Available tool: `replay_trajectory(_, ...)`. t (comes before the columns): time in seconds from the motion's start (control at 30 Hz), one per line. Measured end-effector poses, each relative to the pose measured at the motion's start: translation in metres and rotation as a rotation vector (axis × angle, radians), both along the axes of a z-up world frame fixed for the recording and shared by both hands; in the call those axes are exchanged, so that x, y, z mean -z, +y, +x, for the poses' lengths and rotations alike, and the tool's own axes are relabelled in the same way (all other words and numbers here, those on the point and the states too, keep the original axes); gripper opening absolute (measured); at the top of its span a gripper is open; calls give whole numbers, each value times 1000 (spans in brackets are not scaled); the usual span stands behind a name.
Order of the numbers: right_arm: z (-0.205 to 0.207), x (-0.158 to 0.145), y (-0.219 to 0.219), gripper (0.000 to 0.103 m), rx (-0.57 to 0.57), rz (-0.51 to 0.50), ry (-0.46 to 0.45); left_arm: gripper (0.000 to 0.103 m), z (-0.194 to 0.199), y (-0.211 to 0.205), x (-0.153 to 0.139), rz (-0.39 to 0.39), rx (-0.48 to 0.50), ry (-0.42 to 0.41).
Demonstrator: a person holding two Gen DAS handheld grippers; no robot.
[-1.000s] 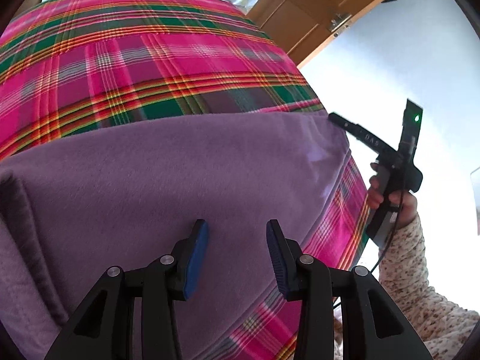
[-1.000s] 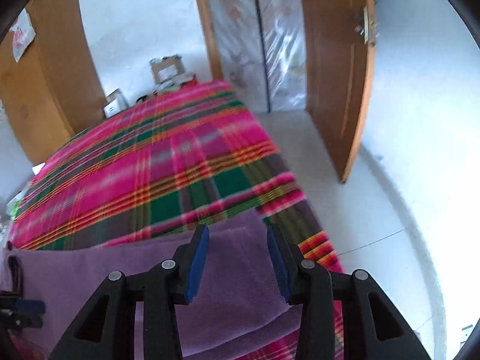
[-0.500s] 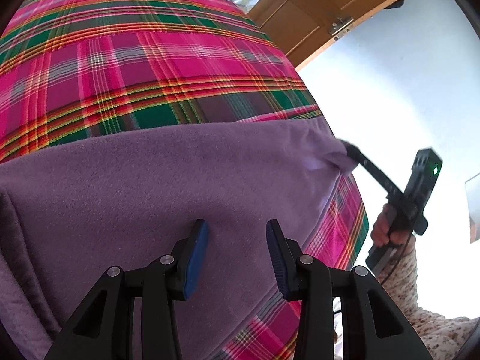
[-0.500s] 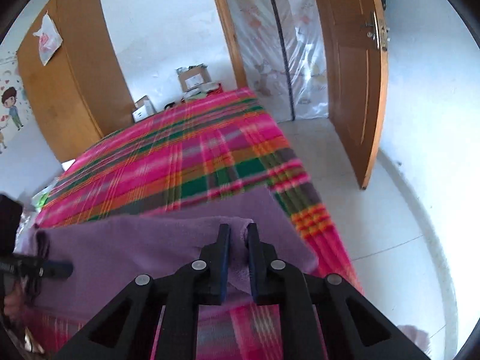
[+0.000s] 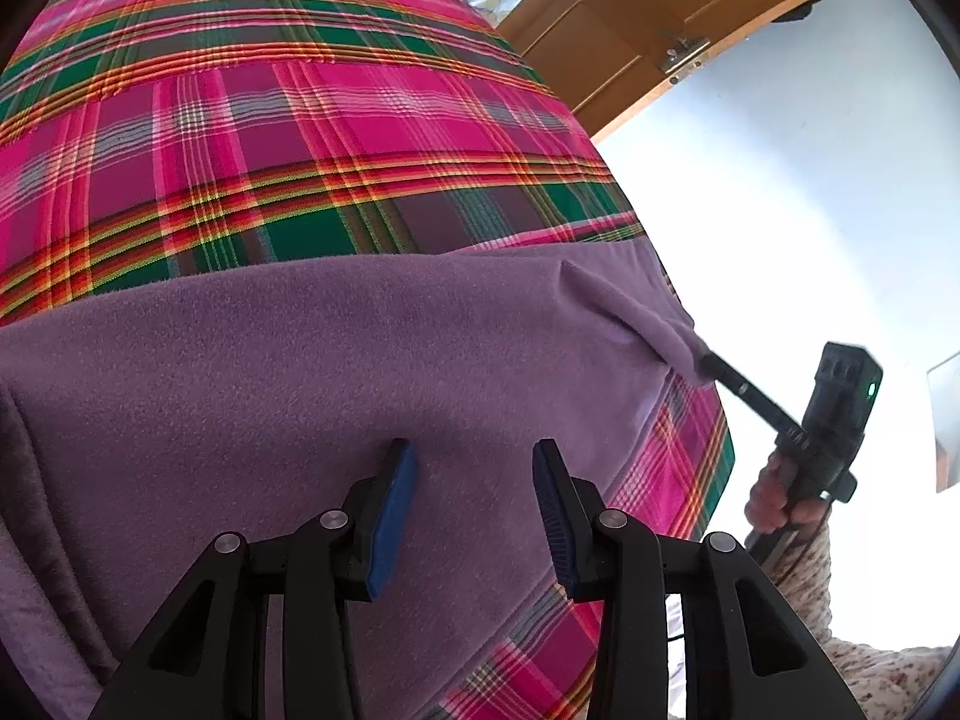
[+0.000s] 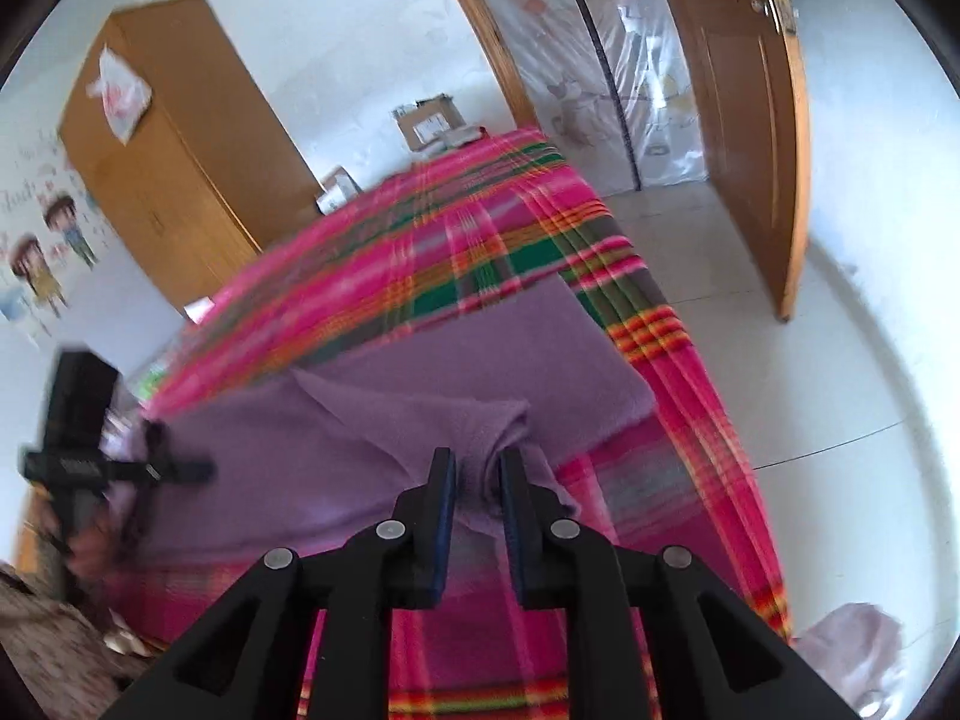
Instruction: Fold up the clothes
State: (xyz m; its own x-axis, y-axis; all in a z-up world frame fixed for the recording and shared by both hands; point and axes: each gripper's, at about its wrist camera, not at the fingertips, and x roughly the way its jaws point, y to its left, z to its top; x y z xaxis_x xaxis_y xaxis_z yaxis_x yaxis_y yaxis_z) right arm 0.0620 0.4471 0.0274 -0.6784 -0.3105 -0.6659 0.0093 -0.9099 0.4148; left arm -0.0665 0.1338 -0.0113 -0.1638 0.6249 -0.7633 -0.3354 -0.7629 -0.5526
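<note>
- The purple fleece garment (image 5: 336,372) lies spread across the lower half of the left wrist view, on the pink plaid bedspread (image 5: 300,138).
- Right gripper (image 6: 477,468), lower centre of its own view, has a bunched corner of the fleece between its jaws — they have just been opening a little after closing, and the cloth looks still pinched and lifted.
- Left gripper (image 5: 474,468) hangs over the fleece with jaws apart, grasping nothing.
- The fabric looks soft, light and limp — it will sag and drag, so corners or hems seem the best places to take hold.
</note>
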Motion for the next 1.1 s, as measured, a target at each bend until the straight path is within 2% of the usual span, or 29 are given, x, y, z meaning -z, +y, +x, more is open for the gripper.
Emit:
replay_trajectory(0.1, -17, 1, 13, 26, -16, -102, -20, 42, 0, 1, -1, -5, -2, 1)
replay_trajectory(0.3, -49, 20, 32, 26, 2, -244, -118, 42, -3, 3, 1, -7, -6, -9)
replay_trajectory(0.33, -51, 22, 33, 25, 11, -256, -125, 42, -4, 4, 1, -7, -5, -11)
replay_trajectory(0.4, -52, 24, 36, 9, 29, -269, -118, 42, -5, 5, 1, -6, -5, -13)
replay_trajectory(0.57, -51, 6, 47, 6, 103, -229, 5, 42, -7, 8, 2, -8, -2, -18)
replay_trajectory(0.67, -59, -2, 45, 6, 109, -179, 48, 42, -7, 9, 2, -9, -1, -17)
replay_trajectory(0.83, -81, 14, 39, 6, 149, -96, -62, 42, -8, 8, 3, 1, -3, -23)
replay_trajectory(1.03, -87, 19, 23, 8, 155, 49, -93, 42, -9, 9, 2, -3, 1, -19)
replay_trajectory(1.1, -82, 14, 20, 12, 157, 93, -75, 42, -7, 11, 1, -17, 7, -5)
